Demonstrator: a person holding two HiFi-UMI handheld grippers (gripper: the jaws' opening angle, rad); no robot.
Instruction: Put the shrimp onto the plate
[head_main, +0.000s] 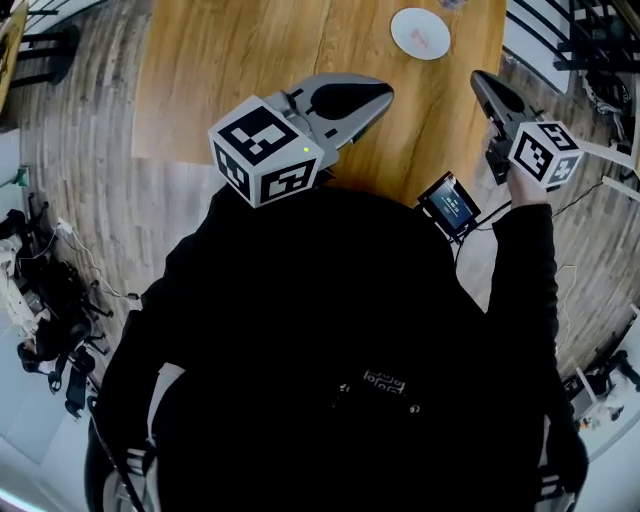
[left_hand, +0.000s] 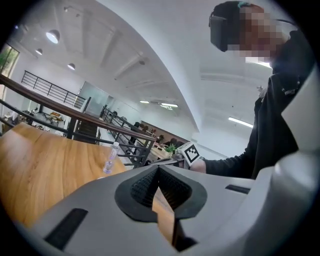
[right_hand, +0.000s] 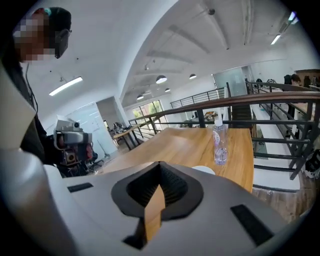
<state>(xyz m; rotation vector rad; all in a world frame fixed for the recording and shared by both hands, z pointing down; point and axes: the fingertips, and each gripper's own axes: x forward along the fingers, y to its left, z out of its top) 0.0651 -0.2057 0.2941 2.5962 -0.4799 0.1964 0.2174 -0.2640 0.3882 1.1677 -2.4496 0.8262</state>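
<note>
Head view showed a white plate (head_main: 399, 28) at one o'clock holding something pink (head_main: 424, 40); left gripper (head_main: 383, 93) and right gripper (head_main: 478, 77) hovered above the desk (head_main: 230, 70), fingers closed, empty.

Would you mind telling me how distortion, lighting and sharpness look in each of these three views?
Head view: strong fisheye curves the floor planks around the wooden table; the black jacket loses detail. Left gripper view: ceiling lights glare, ceiling beams bow. Right gripper view: railing bends; water bottle is sharp.
</note>
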